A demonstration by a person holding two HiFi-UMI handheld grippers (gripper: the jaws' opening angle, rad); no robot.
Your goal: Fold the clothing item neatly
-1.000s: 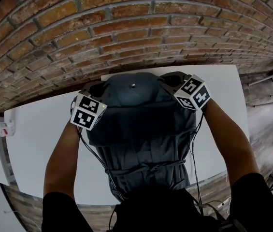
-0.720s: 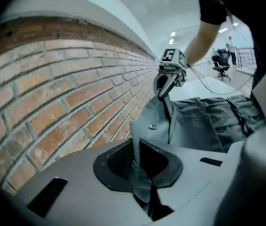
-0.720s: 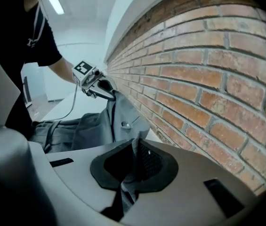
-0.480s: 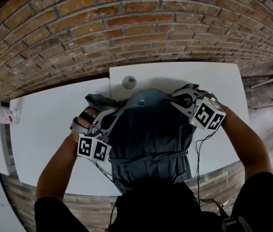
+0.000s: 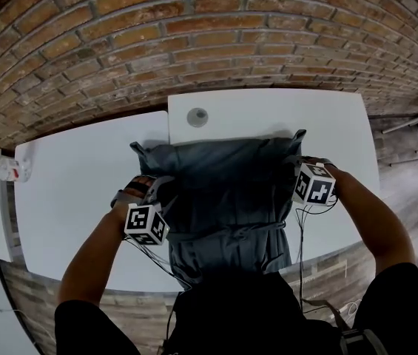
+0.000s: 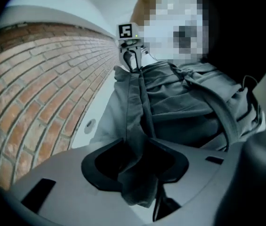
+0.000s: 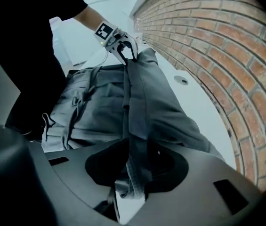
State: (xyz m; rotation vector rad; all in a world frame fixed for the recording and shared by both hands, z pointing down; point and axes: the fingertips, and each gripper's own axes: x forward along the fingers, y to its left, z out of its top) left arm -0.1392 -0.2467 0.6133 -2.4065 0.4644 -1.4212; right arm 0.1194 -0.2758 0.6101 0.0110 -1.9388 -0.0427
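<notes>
Head view: one grey garment [image 5: 223,191] lies on the white table [image 5: 75,198], centre of frame. Its far edge is at 12 o'clock, and its near end runs off the table edge at 6 toward me. My left gripper [image 5: 166,189] is on its 9 o'clock side and my right gripper [image 5: 298,167] on its 3 o'clock side. One round cap [image 5: 197,116] sits in the table just past the 12 o'clock edge. The table looks like two tops butted together.

Left gripper view: the jaws have just been opening and now stand partway apart. An edge of the cloth hangs loose in the gap and isn't pinched. The other gripper is at 12 o'clock across the garment.

Right gripper view: same story. The jaws have just been opening, and a strip of fabric sits slack between them with dark space beside it.

My read is that this is the lay-down and release step. Next I need to back both tools out at 9 and 3 without dragging the cloth, then re-grip the 6 o'clock end for the next fold.

Count: one garment, two grippers, one cap.
</notes>
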